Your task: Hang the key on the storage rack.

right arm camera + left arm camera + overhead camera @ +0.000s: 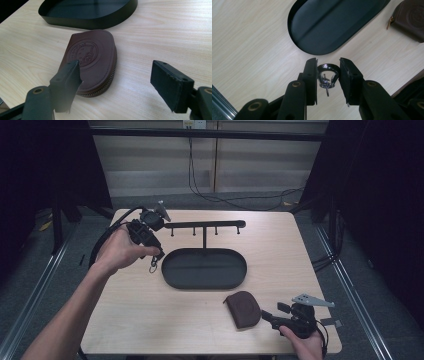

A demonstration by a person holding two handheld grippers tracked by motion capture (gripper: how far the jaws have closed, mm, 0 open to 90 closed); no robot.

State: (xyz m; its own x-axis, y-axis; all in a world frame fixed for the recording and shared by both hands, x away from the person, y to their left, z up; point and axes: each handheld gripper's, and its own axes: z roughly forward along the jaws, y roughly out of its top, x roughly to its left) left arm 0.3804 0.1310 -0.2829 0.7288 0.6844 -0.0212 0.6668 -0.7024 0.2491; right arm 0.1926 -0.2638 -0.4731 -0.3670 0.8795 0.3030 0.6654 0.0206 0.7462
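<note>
Left claw [156, 259] raised off the surface [150, 320], gripped in the person's left hand [120, 251], jaws pointing down and narrowed on a shiny metal ring [327, 75] with a small clasp part hanging inside it. Ring pinched between the two black pads in the left gripper view, its upper arc poking out past the pad tips, well above the wood grain below. Seen also in the high view as a small loop dangling just under the claw tips [152, 268]. Directly ahead of the left claw, past the ring: black oval tray [317, 47], lying flat on the surface, a crease running along its floor. Rising behind the tray in the high view, a black T-shaped hook stand [205, 225], its left end close beside the left claw's body.

Right claw [270, 316] low over the surface near the person's edge, held in the right hand [305, 345], jaws spread wide and gripping nothing. Brown leather zip pouch [92, 60] flat on the surface just in front of it, stamped with a round emblem, rounded end toward the claw. One pad overlapping the pouch's near edge in the right gripper view, touching or not cannot be told; other pad well off to the side over bare wood. Tray [87, 17] beyond the pouch, apart from it
</note>
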